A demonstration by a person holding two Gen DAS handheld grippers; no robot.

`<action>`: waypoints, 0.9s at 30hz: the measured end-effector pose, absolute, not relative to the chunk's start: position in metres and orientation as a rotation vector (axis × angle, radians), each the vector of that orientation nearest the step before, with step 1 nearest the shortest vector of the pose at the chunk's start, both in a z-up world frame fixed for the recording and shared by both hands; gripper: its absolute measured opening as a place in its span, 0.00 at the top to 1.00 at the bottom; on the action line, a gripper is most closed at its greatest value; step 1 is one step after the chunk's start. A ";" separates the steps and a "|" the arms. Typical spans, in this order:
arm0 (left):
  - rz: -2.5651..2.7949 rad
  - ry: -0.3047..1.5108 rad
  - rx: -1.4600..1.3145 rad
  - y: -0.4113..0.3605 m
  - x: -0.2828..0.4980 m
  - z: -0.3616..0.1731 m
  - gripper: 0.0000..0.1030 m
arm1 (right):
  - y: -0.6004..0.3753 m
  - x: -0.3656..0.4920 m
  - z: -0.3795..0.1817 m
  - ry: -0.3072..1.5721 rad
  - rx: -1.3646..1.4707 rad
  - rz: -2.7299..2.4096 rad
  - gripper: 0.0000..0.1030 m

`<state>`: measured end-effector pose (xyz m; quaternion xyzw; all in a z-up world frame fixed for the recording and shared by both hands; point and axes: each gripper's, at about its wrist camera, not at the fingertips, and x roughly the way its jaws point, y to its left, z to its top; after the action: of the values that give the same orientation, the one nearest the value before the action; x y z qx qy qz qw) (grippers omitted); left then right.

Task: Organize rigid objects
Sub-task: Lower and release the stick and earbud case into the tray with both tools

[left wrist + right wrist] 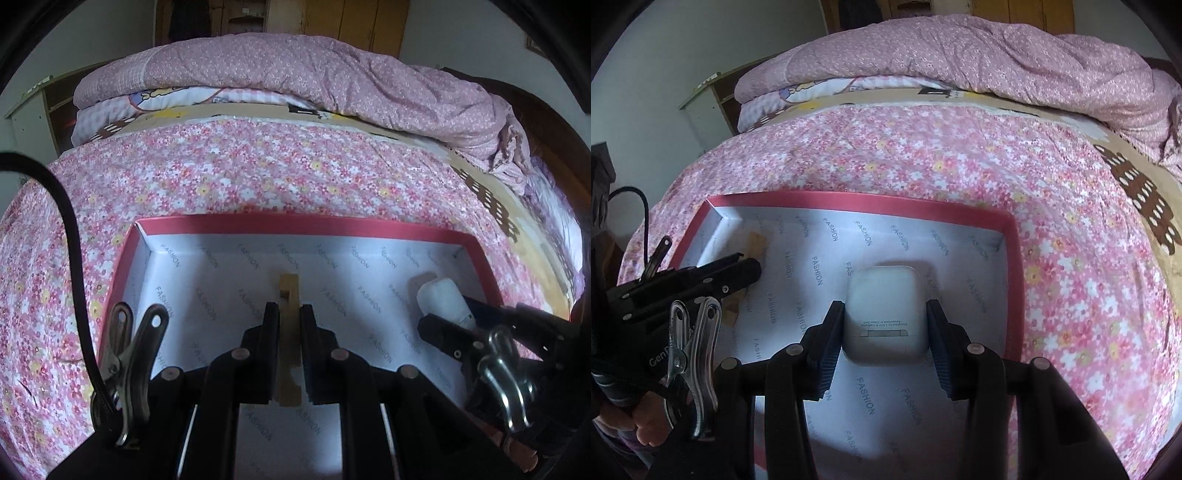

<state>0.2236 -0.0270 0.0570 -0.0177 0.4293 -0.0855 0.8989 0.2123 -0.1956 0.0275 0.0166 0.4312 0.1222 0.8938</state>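
White earbud case (884, 314) and wooden piece (289, 332) are being gripped by right claw (884, 325) and left claw (289, 321) above the red-rimmed box (1015, 258), frame centre; collision between claws is being risked.

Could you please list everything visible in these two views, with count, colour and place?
Box: one, red rim, white lining printed FASHION, on the bed.
Earbud case: one, white, over the box, between the right fingers.
Wooden piece: one, tan, over the box, between the left fingers.
Bedspread: one, pink floral, under the box.
Quilt: one, mauve, bunched at the far side.
Metal clips: one on each gripper, silver.
Left gripper: black, shut on the wooden piece.
Right gripper: black, blue pads, shut on the earbud case.
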 end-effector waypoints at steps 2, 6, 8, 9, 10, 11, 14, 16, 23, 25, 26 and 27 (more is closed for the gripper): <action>-0.171 0.884 -0.032 -0.028 0.225 0.057 0.89 | -0.197 0.213 0.027 0.889 0.045 0.249 0.57; -0.193 0.884 -0.032 -0.031 0.225 0.057 0.76 | -0.197 0.215 0.026 0.880 0.053 0.245 0.57; -0.209 0.883 -0.024 -0.034 0.224 0.057 0.67 | -0.198 0.216 0.026 0.878 0.056 0.246 0.57; -0.208 0.882 -0.016 -0.035 0.224 0.057 0.66 | -0.198 0.216 0.026 0.878 0.059 0.247 0.57; -0.203 0.881 -0.004 -0.037 0.223 0.057 0.61 | -0.199 0.217 0.026 0.878 0.063 0.248 0.57; -0.195 0.881 0.011 -0.039 0.223 0.057 0.54 | -0.199 0.217 0.027 0.878 0.067 0.249 0.57; -0.181 0.877 0.055 -0.045 0.221 0.058 0.48 | -0.199 0.217 0.028 0.883 0.066 0.257 0.55; -0.176 0.860 0.076 -0.047 0.218 0.060 0.47 | -0.199 0.217 0.029 0.889 0.064 0.253 0.55; -0.154 0.850 0.083 -0.042 0.210 0.069 0.46 | -0.199 0.207 0.037 0.873 0.070 0.278 0.48; -0.148 0.850 0.067 -0.039 0.208 0.073 0.45 | -0.198 0.203 0.043 0.858 0.066 0.289 0.48; -0.148 0.852 0.057 -0.036 0.206 0.076 0.45 | -0.197 0.200 0.046 0.852 0.062 0.293 0.47; -0.148 0.853 0.052 -0.035 0.205 0.078 0.45 | -0.197 0.199 0.048 0.849 0.059 0.295 0.47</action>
<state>0.2054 -0.0355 0.0780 0.0254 0.4134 -0.0717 0.9074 0.1988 -0.1972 0.0484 0.0284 0.4104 0.1424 0.9003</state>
